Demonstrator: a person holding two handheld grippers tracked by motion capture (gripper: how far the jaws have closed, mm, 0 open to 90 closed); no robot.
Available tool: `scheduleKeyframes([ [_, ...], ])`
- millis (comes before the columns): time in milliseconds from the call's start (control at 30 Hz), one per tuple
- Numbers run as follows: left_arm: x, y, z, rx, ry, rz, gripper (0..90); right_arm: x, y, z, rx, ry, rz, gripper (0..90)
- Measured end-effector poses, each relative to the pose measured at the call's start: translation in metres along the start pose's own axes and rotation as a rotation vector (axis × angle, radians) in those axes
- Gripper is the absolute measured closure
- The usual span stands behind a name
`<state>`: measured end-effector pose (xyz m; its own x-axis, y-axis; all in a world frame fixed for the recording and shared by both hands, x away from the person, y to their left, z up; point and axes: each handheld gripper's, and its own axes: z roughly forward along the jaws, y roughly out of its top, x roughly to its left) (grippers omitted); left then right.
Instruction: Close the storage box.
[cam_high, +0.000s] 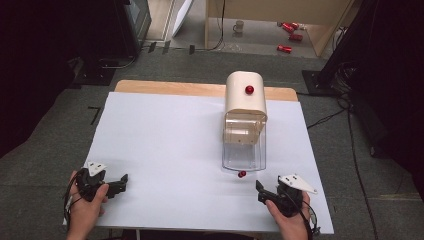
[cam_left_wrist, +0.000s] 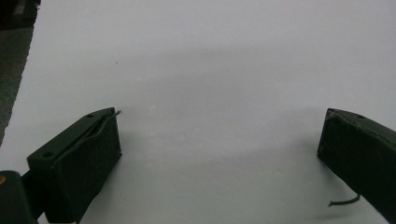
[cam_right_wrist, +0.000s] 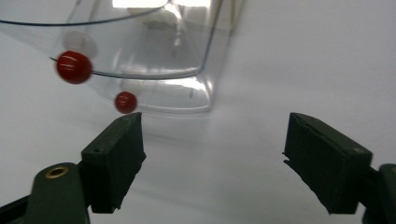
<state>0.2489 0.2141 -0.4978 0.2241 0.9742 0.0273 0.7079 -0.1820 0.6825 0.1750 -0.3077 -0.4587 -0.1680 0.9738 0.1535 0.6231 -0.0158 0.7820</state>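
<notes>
A cream box (cam_high: 245, 97) with a red knob (cam_high: 249, 90) on top stands at the back right of the white table (cam_high: 165, 145). A clear plastic part (cam_high: 243, 150) reaches forward from it and ends in a small red knob (cam_high: 242, 174). My right gripper (cam_high: 261, 192) is just in front of that knob, held in a hand. In the right gripper view my right gripper (cam_right_wrist: 215, 126) is open with nothing between its jaws; the clear part (cam_right_wrist: 154, 56) and red knob (cam_right_wrist: 74, 67) lie ahead to the left. My left gripper (cam_high: 121, 183) (cam_left_wrist: 222, 116) is open over bare table.
A wooden board edge (cam_high: 170, 88) shows behind the white sheet. The floor beyond holds a mug (cam_high: 238, 26), red cans (cam_high: 290, 27) and cables. A smaller red spot (cam_right_wrist: 126, 102) under the clear part may be a reflection.
</notes>
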Motion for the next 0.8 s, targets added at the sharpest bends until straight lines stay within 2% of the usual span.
scheduleKeyframes([
  [233,0.000,0.000,0.000,0.001,0.000,0.001,0.0,0.014,0.001,0.000,-0.007,0.046,-0.011,31.8],
  [300,0.000,0.000,0.000,0.000,0.000,0.000,0.0,0.019,0.002,0.001,-0.011,0.067,-0.011,37.4],
  [433,0.000,0.000,0.000,0.000,0.000,0.000,0.0,0.025,0.004,0.001,-0.022,0.081,-0.014,42.8],
  [467,0.000,0.000,0.000,0.000,0.001,0.000,0.0,0.027,0.004,0.001,-0.026,0.086,-0.012,46.6],
  [500,0.000,0.000,0.000,0.000,0.000,0.000,0.0,0.030,0.005,0.001,-0.034,0.094,-0.021,55.8],
  [533,0.000,0.000,0.000,0.000,0.000,0.000,0.0,0.032,0.005,0.001,-0.034,0.100,-0.028,58.2],
  [800,0.000,0.000,0.000,0.000,0.000,0.000,0.0,0.044,0.007,0.007,-0.031,0.136,-0.038,68.3],
])
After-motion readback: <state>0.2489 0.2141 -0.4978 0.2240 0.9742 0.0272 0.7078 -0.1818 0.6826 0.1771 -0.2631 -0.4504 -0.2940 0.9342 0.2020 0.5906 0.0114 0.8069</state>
